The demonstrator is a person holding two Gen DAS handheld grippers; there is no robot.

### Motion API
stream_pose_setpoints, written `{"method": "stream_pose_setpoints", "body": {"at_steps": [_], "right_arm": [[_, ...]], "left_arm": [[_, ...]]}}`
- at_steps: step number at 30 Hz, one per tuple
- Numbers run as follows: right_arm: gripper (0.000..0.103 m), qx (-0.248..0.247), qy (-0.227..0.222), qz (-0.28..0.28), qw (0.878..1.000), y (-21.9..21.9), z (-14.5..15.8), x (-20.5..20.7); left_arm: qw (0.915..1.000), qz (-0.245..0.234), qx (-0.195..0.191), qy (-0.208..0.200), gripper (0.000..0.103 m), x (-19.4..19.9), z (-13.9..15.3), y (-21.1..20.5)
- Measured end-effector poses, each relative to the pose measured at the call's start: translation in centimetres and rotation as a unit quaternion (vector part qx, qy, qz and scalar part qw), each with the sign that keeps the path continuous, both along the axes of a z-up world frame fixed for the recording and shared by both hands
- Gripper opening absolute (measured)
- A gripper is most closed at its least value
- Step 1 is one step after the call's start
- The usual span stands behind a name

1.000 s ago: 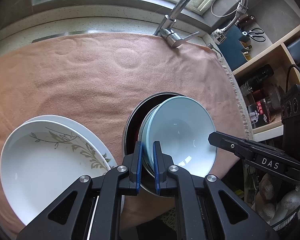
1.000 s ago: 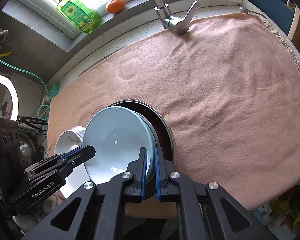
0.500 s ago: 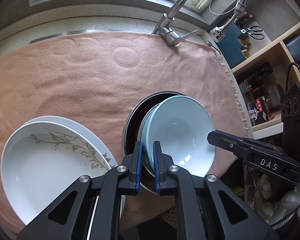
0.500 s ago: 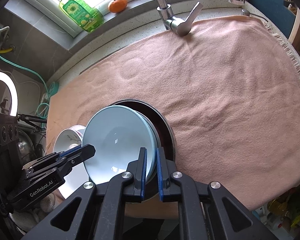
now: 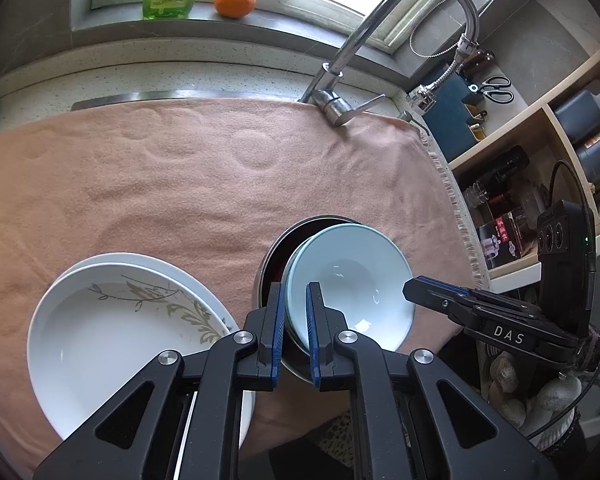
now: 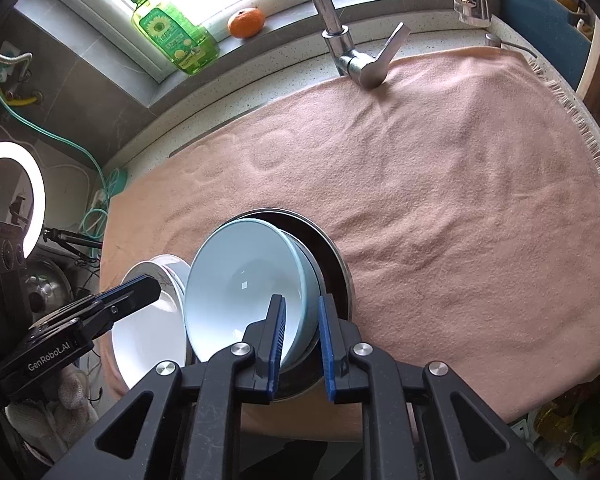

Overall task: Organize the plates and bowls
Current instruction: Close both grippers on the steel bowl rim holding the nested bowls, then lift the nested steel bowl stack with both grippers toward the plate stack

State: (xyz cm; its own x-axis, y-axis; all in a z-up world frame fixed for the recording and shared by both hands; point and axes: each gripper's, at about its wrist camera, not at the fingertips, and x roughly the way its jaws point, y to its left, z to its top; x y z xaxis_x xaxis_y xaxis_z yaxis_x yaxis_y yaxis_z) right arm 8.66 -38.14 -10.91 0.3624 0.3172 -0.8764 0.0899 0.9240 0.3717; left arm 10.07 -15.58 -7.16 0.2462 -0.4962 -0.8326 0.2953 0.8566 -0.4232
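At lower centre, the pale blue bowl (image 6: pixel 244 292) is nested tilted in the dark bowl (image 6: pixel 332 264). Its rim is being released by the opening right gripper (image 6: pixel 300 340), while the left gripper (image 5: pixel 294 332) stays clamped on it, so stacking seems nearly finished.

— What does the left gripper (image 5: pixel 293 332) hold?
— The pale blue bowl (image 5: pixel 350 286), rim pinched, tilted inside a dark bowl (image 5: pixel 276 250).
— And beside it?
— White plates (image 5: pixel 120 320), stacked on the pink towel (image 5: pixel 180 184).
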Motion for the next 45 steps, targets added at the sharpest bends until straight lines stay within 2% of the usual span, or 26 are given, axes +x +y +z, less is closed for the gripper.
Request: {"method": "stream_pose_setpoints", "body": {"at_steps": [7,18,26,40,45], "right_arm": [[0.015,0.016,-0.003,0.001,1.0,0.0,-0.1,-0.4],[0.015,0.037,-0.019,-0.021,0.999,-2.0,0.9,-1.4],[0.015,0.029,-0.017,-0.023,0.999,-2.0,0.0,-1.2],[0.015,0.069,-0.011,-0.047,0.996,-3.6,-1.0,-1.4],[0.015,0.061,-0.007,-0.045,0.997,-3.5,-1.2,-1.4]], "left_arm": [[0.9997,0.021,-0.011,0.003,0.009,0.2,0.1,1.8],[0.9979,0.05,-0.025,0.032,0.009,0.3,-1.6,4.4],[0.9985,0.04,-0.013,0.033,0.009,0.3,-2.3,3.6],[0.9986,0.023,-0.007,0.048,0.01,0.7,-3.6,2.1],[0.9986,0.019,-0.004,0.048,0.01,0.9,-3.8,1.8]]}}
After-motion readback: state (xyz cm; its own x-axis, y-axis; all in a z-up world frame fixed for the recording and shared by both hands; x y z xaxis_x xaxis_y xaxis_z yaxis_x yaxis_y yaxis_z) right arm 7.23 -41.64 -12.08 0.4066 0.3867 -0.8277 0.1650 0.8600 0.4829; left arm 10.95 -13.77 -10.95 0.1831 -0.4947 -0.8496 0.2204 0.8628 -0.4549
